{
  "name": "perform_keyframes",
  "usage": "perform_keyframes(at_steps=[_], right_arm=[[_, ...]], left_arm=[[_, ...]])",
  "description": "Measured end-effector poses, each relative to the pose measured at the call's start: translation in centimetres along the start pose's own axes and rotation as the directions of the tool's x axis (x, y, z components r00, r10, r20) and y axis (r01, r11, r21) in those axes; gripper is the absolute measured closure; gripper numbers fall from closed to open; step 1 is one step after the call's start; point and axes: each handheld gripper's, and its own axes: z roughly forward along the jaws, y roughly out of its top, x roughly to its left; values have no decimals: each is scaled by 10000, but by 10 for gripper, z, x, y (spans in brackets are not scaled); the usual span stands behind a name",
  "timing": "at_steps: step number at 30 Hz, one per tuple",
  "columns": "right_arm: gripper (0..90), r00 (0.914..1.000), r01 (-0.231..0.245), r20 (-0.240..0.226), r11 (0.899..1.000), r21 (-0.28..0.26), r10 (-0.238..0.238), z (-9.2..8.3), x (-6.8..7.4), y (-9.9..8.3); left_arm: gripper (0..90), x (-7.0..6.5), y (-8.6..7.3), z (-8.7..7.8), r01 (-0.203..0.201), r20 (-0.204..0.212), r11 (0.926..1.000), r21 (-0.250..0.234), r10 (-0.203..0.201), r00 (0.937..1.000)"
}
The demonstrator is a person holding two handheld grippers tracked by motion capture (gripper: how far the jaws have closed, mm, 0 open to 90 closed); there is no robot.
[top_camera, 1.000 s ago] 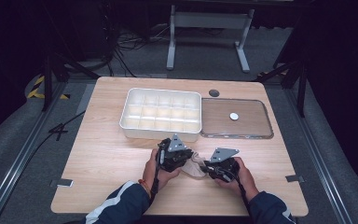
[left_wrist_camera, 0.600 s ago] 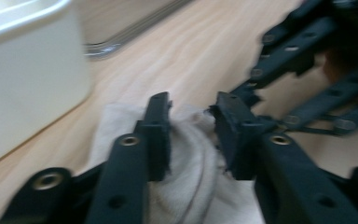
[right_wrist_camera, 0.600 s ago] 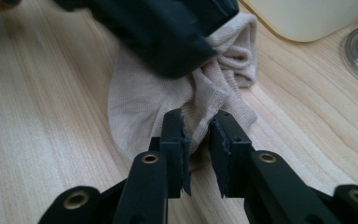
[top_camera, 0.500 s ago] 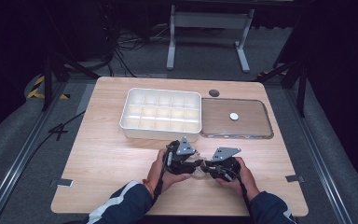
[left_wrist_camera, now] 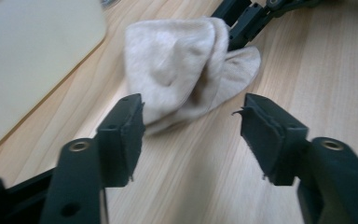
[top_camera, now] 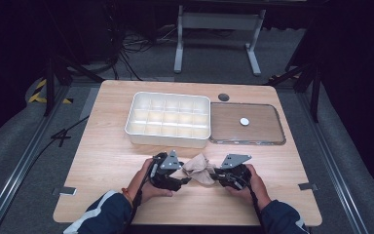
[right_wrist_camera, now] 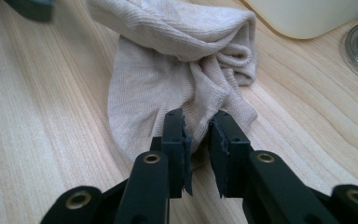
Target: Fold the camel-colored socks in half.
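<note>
A beige knitted sock (top_camera: 199, 169) lies crumpled on the wooden table (top_camera: 107, 156), between the two grippers and near the person's edge. In the right gripper view the sock (right_wrist_camera: 168, 88) is bunched into soft folds, its fine ribbed knit plain to see; a thick rolled fold runs across the far part, and from it the cloth gathers into pleats that narrow toward the jaws. It is pale, a sandy cream colour, with no pattern or marks.

The right gripper (right_wrist_camera: 196, 140) has its jaws drawn close together on the near end of the sock, a pinch of gathered cloth caught between the pads. In the high view the right gripper (top_camera: 219, 174) sits just right of the sock, held in the person's right hand (top_camera: 251, 180).

The left gripper (left_wrist_camera: 191, 126) has its jaws spread, and they have just been opening; bare table lies between the tips. The sock (left_wrist_camera: 186, 70) lies just ahead of them, its near edge close to the left-hand jaw but not pressed by either pad. Beyond the sock the other gripper's black jaws reach into its far side. In the high view the left gripper (top_camera: 185, 179) sits just left of the sock.

Farther ahead of both grippers stands a white compartment tray (top_camera: 168, 119), with a clear lid (top_camera: 246, 124) lying flat beside it.
</note>
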Motion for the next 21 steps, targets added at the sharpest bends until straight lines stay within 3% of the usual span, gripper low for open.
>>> perform_keyframes(at_steps=[4,7,8,14,17,21], right_arm=[[768,10000,61,27,10000,-6,-61,0,0,0],[766,10000,85,-20,10000,-40,-86,-1,-1,-1],[764,10000,18,-3,10000,-12,-18,-1,-1,-1],[761,9999,113,97,9999,46,-113,-2,-2,-1],[758,9998,153,145,9999,38,-153,-2,-3,-1],[773,9998,187,112,9998,70,-188,-2,-3,-1]], left_arm=[[448,-3,5,11,-291,-216,9996,15,292,9993],[488,-1,7,17,-313,-23,9994,-169,312,9995],[497,-1,8,19,-488,-25,9988,-84,488,9988],[822,-3,10,21,-732,27,9972,-157,733,9973],[849,-6,12,20,-667,349,9976,-162,673,9971],[849,-12,20,17,-459,366,9975,-532,479,9982]])
